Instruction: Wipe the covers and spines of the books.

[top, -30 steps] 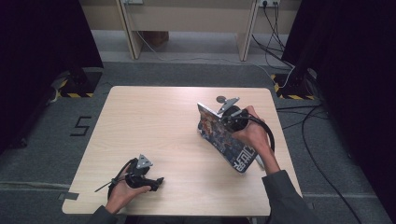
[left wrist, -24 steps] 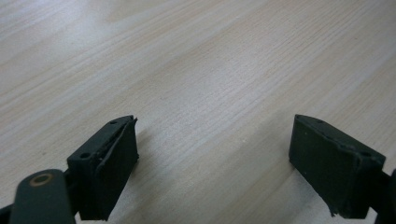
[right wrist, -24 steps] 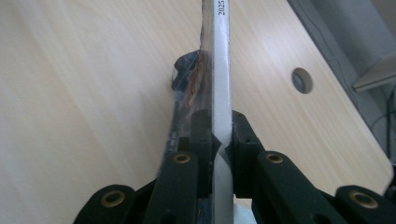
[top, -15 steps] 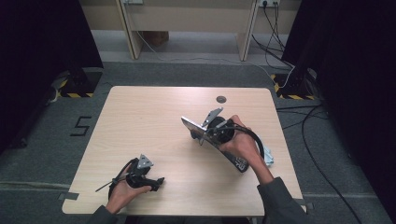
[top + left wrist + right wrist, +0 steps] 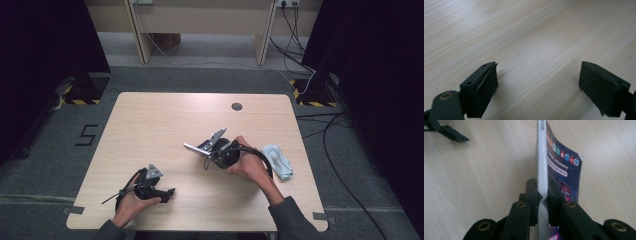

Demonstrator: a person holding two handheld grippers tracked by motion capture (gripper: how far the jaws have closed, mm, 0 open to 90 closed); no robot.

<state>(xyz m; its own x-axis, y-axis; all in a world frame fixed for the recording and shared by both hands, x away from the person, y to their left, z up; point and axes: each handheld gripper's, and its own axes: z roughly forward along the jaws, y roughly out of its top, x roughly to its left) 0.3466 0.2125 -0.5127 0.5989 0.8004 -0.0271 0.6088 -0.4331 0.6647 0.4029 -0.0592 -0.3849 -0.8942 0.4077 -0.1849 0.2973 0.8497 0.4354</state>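
Lab-type recording bay: bare wood worktop (image 5: 150, 125) on grey carpet (image 5: 45, 165), black curtains (image 5: 45, 40) both sides, hazard-taped stand feet (image 5: 82, 92), loose cables (image 5: 300, 70), tape marks on floor.

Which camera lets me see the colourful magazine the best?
The right gripper view: the magazine stands close up, its white spine clamped in the right gripper, with its purple cover and little coloured pictures showing. In the high view the magazine is small and edge-on. The left gripper view looks at bare table.
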